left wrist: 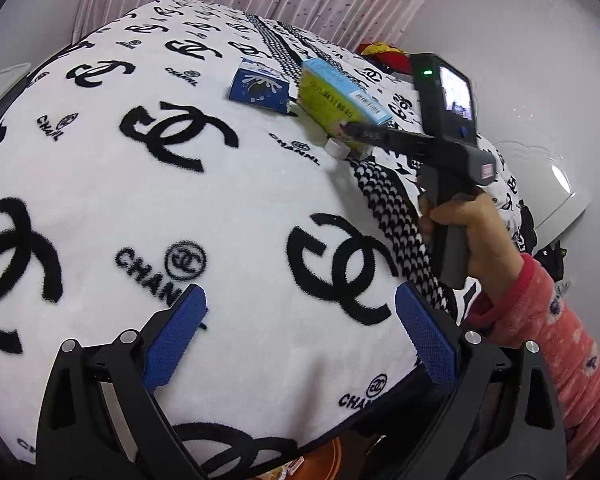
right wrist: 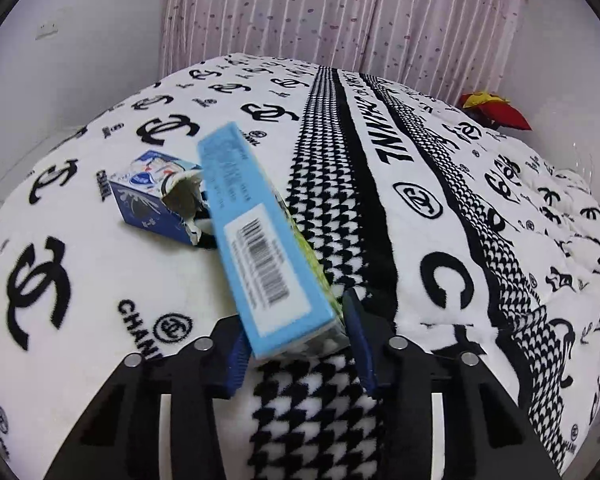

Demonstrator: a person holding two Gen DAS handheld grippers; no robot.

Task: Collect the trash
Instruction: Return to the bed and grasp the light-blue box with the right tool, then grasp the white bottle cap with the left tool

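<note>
Left view: left gripper [left wrist: 300, 336] spread wide, empty, above blanket [left wrist: 236, 208]. Far ahead of the fingers, green-and-blue carton [left wrist: 342, 102] pinched by right gripper [left wrist: 358, 132]; blue box [left wrist: 260, 87] beside, white cap [left wrist: 337, 148] nearby.

Right view: right gripper [right wrist: 296, 344] clamped on tilted carton [right wrist: 256, 256]; torn blue box [right wrist: 160, 196] ahead-left, touching it.

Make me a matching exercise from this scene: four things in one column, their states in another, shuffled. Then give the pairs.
Things:
1. light blue and green carton
2. dark blue milk carton
3. white cap
4. left tool

States:
A. torn open, lying on the blanket
B. open, holding nothing
C. gripped in the right tool
D. loose on the blanket beside a carton

Pairs: 1-C, 2-A, 3-D, 4-B
</note>
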